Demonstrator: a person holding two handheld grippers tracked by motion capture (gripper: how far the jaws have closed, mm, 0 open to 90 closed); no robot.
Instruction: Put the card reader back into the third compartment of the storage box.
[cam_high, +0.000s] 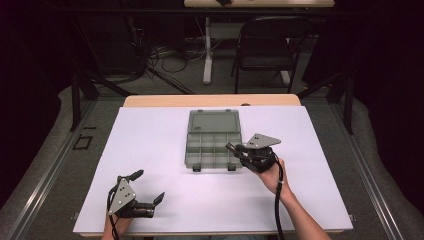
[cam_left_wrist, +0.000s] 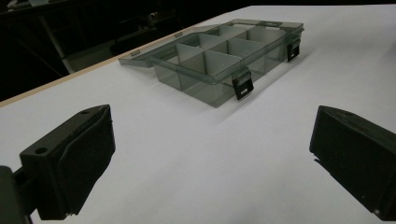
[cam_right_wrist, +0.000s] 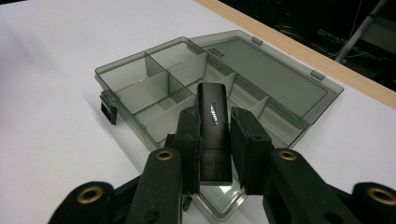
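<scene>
Holding the black stick (cam_right_wrist: 214, 130) pinched in the right gripper (cam_right_wrist: 215, 140) jaws over the open box (cam_right_wrist: 154, 88), lower it squarely into one compartment before releasing; left gripper (cam_left_wrist: 210, 158) jaws spread, idle.

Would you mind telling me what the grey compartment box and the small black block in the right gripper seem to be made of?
The grey compartment box looks like smoky translucent plastic: the white table shows through its walls. The small black block, clamped in the right gripper, looks like glossy hard plastic with pale lettering; possibly a flash drive.
</scene>
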